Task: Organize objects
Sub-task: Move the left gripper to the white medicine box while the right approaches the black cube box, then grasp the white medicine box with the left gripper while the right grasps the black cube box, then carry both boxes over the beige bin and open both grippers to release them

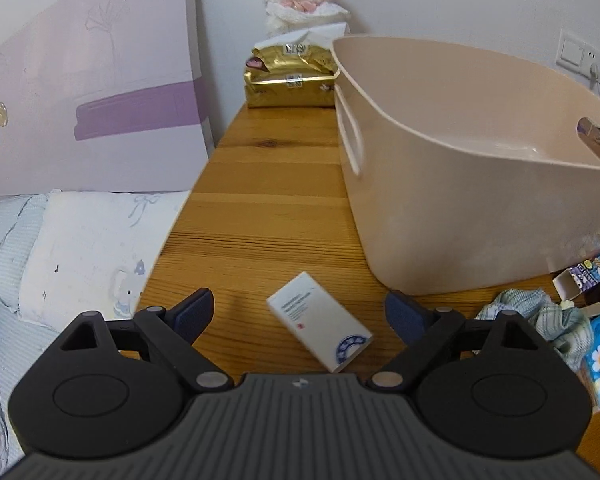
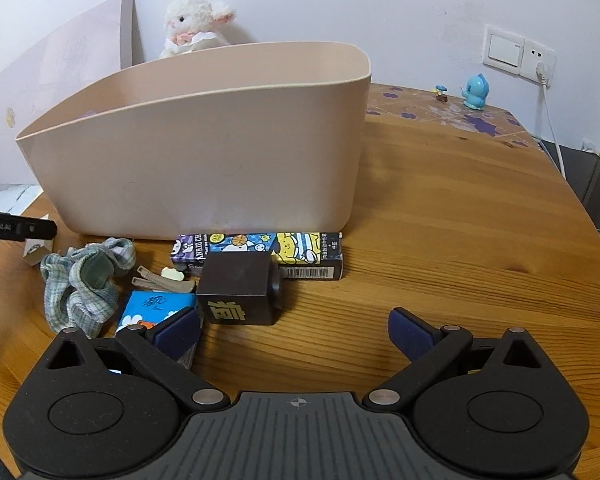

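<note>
So I've got a smooth beige plastic bin (image 1: 460, 200) with rounded corners sitting on the knotty pine table (image 1: 260, 200). My left gripper (image 1: 300, 312) is spread wide open, and a small white cardboard box (image 1: 320, 326) lies flat on the wood right between its fingers, not touched. Right gripper (image 2: 296, 332) is wide open too, nothing in it; a glossy dark cube (image 2: 240, 290) sits just ahead of its left finger, beside a crumpled checked cloth (image 2: 84, 280) and a cartoon-print carton (image 2: 260, 254).

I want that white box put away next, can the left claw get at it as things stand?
Probably yes. The left claw is open, and the white box lies flat on the table between its fingers, clear of the tub.
</note>
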Demonstrator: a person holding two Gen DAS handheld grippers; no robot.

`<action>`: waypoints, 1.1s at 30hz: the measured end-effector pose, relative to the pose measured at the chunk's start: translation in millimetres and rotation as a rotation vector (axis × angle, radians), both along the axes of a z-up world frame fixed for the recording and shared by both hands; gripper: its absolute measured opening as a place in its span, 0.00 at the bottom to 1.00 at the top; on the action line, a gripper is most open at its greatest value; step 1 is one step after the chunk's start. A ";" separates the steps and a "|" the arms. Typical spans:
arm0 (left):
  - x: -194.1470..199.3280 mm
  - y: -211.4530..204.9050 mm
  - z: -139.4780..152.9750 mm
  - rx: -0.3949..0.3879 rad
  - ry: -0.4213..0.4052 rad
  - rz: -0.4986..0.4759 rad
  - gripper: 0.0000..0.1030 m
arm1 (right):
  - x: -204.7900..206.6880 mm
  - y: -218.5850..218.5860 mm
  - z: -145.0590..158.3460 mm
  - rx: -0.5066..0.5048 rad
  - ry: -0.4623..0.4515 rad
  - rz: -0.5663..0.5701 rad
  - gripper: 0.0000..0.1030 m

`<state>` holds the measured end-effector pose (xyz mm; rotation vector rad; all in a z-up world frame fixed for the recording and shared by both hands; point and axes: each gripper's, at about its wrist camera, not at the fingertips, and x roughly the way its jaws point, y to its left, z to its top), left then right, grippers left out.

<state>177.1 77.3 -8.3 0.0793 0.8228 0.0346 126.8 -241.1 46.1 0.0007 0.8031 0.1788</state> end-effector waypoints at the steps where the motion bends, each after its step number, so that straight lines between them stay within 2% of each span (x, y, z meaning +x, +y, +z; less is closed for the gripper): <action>1: 2.6 -2.8 -3.6 0.004 0.011 0.003 0.91 | 1.7 -0.3 -0.6 0.012 0.006 -0.004 0.93; 5: 7.3 -2.9 -15.7 -0.030 0.044 0.013 0.90 | 9.4 5.4 -2.3 0.038 0.019 0.002 0.91; 8: 6.1 4.1 -15.8 -0.080 0.047 0.026 0.84 | 10.8 13.3 -2.4 0.028 0.012 0.000 0.80; 10: 3.4 3.7 -14.9 -0.073 0.043 0.018 0.78 | 9.6 17.1 -1.4 0.008 -0.002 -0.009 0.65; 12: -0.4 3.2 -13.3 -0.074 0.042 -0.006 0.68 | 7.7 18.4 -0.9 0.010 -0.008 -0.008 0.54; 14: -3.7 2.0 -11.6 -0.077 0.042 -0.020 0.52 | 5.1 20.1 -0.6 0.000 -0.015 -0.004 0.41; 15: -5.5 1.3 -10.8 -0.079 0.043 -0.025 0.48 | 3.8 20.5 -0.1 -0.006 -0.017 -0.002 0.30; 17: -8.6 0.3 -9.6 -0.086 0.044 -0.029 0.34 | 1.8 19.2 0.9 -0.005 -0.015 0.001 0.28; 18: -10.4 0.1 -9.3 -0.091 0.043 -0.030 0.32 | 0.4 18.1 1.2 -0.002 -0.016 0.005 0.28; 25: -20.6 0.7 -9.6 -0.101 0.032 -0.046 0.31 | -13.8 10.3 8.8 0.005 -0.025 0.006 0.29; 29: -33.8 -2.3 -4.5 -0.078 0.018 -0.068 0.31 | -25.7 7.1 26.5 0.003 -0.066 0.016 0.29; 33: -57.9 -8.9 10.4 -0.050 -0.037 -0.117 0.31 | -36.8 6.2 50.3 0.013 -0.125 0.027 0.29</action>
